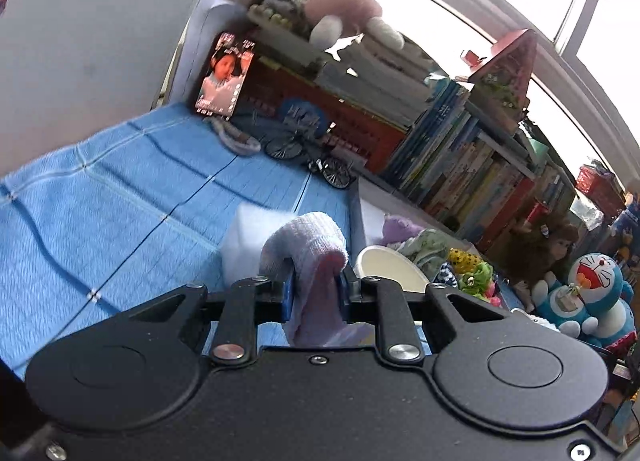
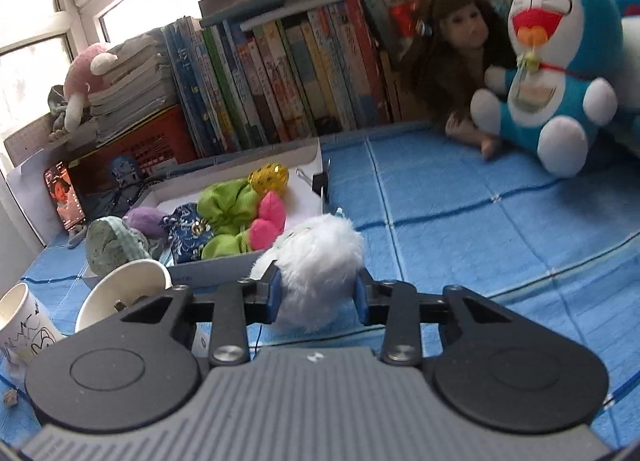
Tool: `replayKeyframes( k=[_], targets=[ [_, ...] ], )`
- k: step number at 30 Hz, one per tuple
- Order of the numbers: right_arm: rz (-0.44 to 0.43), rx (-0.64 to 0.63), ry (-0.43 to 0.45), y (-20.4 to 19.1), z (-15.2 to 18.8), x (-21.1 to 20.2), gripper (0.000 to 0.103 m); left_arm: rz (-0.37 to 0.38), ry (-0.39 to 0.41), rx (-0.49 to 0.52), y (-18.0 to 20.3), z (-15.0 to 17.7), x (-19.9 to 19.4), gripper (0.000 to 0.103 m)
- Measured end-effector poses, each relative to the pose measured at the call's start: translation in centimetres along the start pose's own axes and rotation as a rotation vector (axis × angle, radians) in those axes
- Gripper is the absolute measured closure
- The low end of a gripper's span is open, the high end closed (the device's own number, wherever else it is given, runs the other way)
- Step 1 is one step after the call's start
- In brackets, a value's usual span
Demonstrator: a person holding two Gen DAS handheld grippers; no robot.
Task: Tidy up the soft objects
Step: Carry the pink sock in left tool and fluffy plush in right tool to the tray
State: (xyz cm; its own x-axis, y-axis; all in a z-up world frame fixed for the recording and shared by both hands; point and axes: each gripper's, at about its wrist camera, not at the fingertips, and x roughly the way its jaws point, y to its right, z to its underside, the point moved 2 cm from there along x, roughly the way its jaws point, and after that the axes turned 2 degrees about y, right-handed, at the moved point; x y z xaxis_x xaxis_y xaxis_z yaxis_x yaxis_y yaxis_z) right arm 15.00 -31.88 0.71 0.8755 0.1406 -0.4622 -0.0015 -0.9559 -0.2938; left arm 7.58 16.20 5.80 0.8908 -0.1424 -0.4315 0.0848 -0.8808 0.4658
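My left tool (image 1: 316,293): clenched on a pink-white sock (image 1: 312,261). My right tool (image 2: 316,295): grasping a white fluffy toy (image 2: 320,257) beside the box (image 2: 308,159).

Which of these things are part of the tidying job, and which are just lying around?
In the job: pale rolled cloth in the left gripper; white fluffy toy in the right gripper; box of soft items.

Lying about: books, paper cups, doll.

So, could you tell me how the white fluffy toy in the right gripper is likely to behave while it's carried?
The white fluffy toy probably squashes easily: its fur bulges around the right gripper. It looks light for its size. The long pile may slip a little, so a firm pinch seems wise.
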Motion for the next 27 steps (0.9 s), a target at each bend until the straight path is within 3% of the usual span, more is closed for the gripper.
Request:
replayKeyframes(
  k=[10,15,22,27],
  targets=[
    [-0.005,-0.002,0.058,-0.7,-3.0,-1.0,0.063,0.054,0.049,0.092,4.3,-3.7,0.1,0.083],
    [0.004,-0.024,0.074,-1.5,-4.1,-0.6,0.063,0.103,0.027,0.146,7.7,-5.5,1.4,0.083],
    [0.042,-0.060,0.059,-2.6,-5.6,1.3,0.063,0.092,-0.053,0.220,12.1,-7.4,6.0,0.083],
    [0.062,-0.155,0.003,-4.0,-5.5,2.9,0.063,0.041,-0.209,0.242,14.3,-7.8,11.4,0.083]
  ],
)
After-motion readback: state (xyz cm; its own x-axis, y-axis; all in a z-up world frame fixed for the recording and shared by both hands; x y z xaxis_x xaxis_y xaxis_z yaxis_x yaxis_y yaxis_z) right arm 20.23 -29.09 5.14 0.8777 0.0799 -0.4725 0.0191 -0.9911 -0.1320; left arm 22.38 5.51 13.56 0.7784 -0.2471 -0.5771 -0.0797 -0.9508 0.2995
